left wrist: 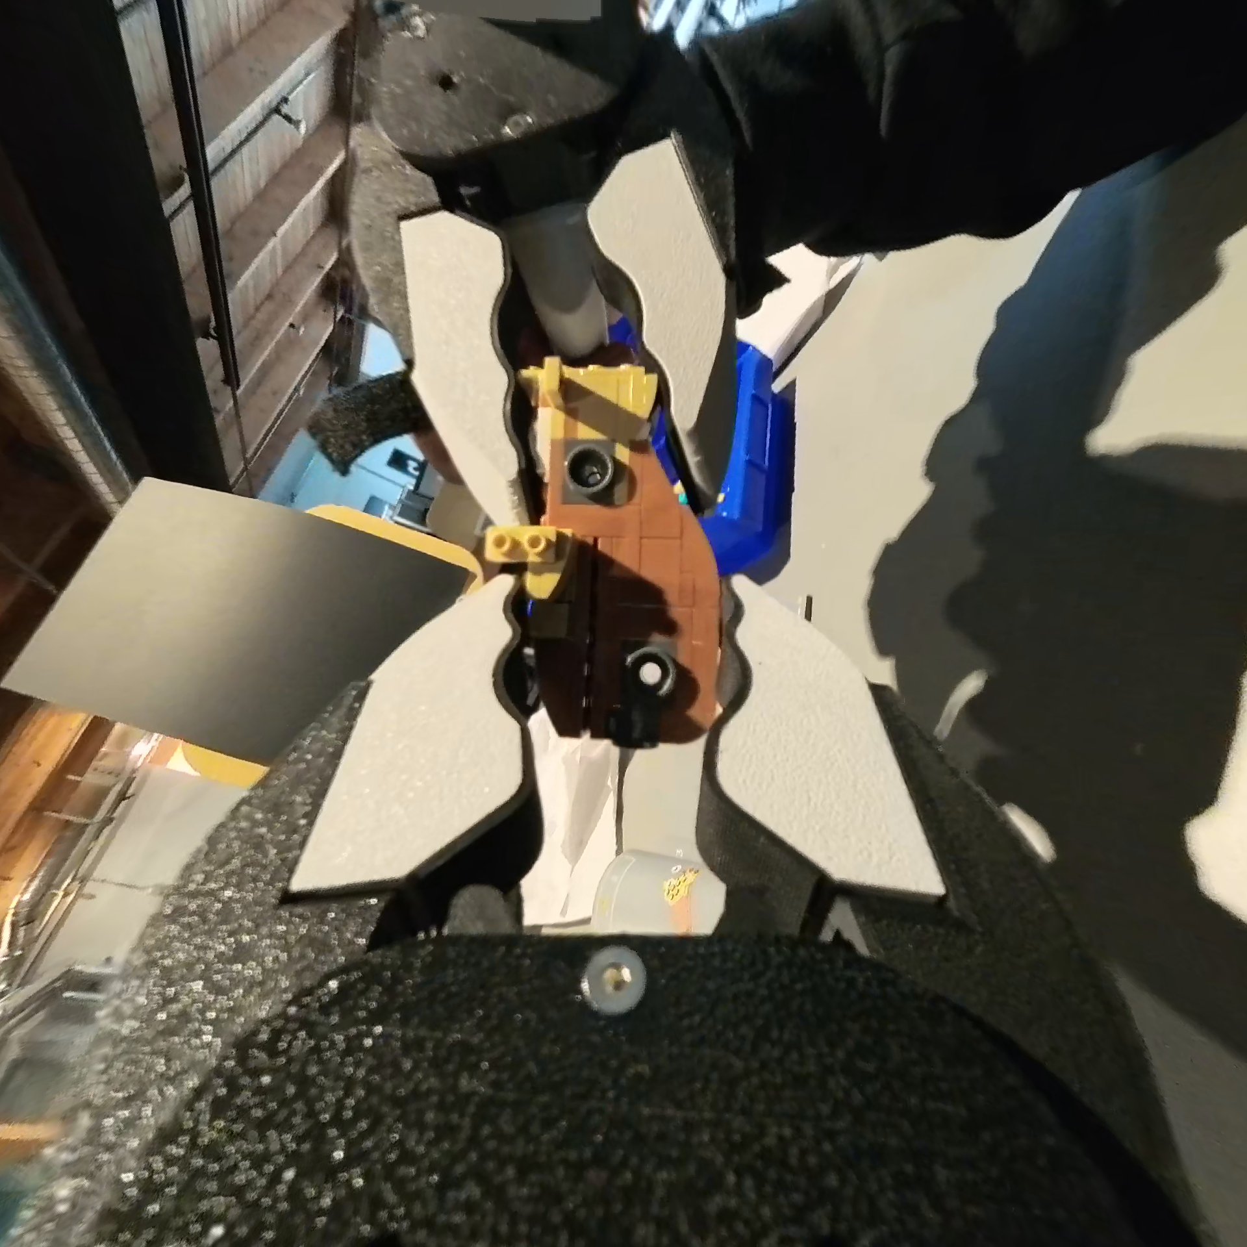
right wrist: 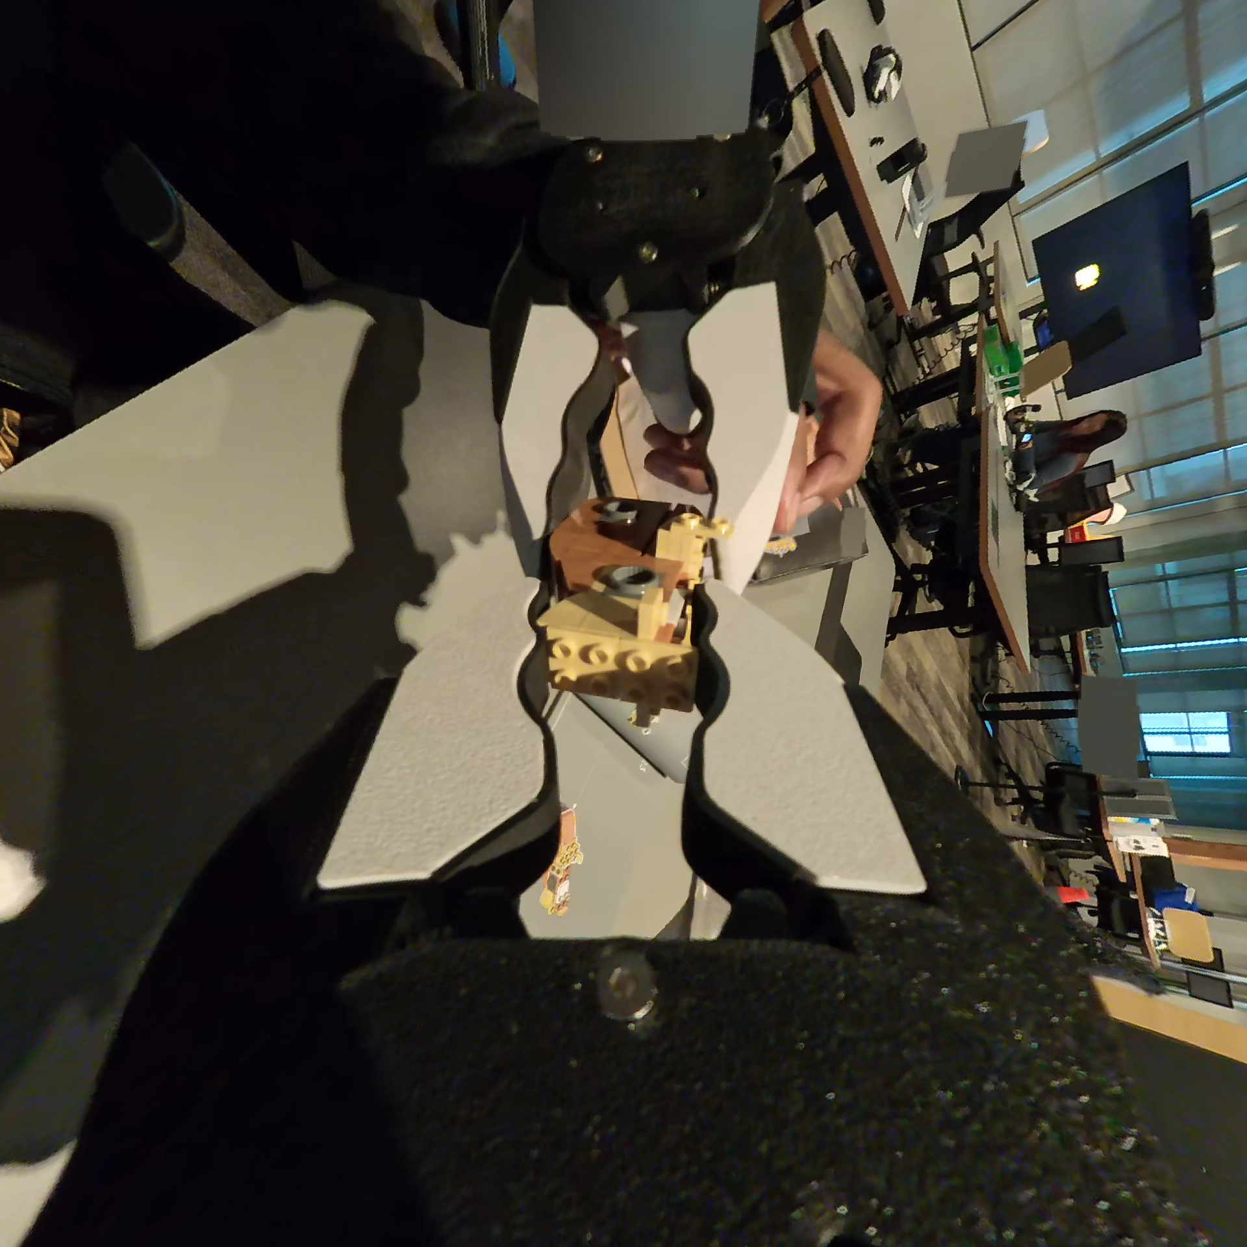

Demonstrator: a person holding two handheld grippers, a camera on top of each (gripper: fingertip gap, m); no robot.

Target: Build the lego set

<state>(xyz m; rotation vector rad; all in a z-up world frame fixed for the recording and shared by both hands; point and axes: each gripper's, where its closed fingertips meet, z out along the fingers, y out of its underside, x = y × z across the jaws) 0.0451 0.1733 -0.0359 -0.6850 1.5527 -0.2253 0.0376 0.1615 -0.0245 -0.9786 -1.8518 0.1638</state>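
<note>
A small lego model (left wrist: 648, 560) of brown bricks with tan pieces and dark round sockets is held in the air between both grippers, which face each other. My left gripper (left wrist: 621, 607) is shut on the brown end. My right gripper (right wrist: 621, 607) is shut on the tan end of the model (right wrist: 607, 627). In the left wrist view the right gripper (left wrist: 607, 486) comes in from the top. In the right wrist view the left gripper (right wrist: 627, 540) comes in from the top.
A grey table (left wrist: 1012, 472) lies behind the model, with a blue bin (left wrist: 749, 472) on it. A printed sheet (left wrist: 675, 891) lies below. A hand (right wrist: 837, 432) holds the left gripper, a black sleeve (left wrist: 911, 101) the right. Desks and a monitor (right wrist: 1113, 283) stand farther off. Left and right tips are no more than a few centimetres apart.
</note>
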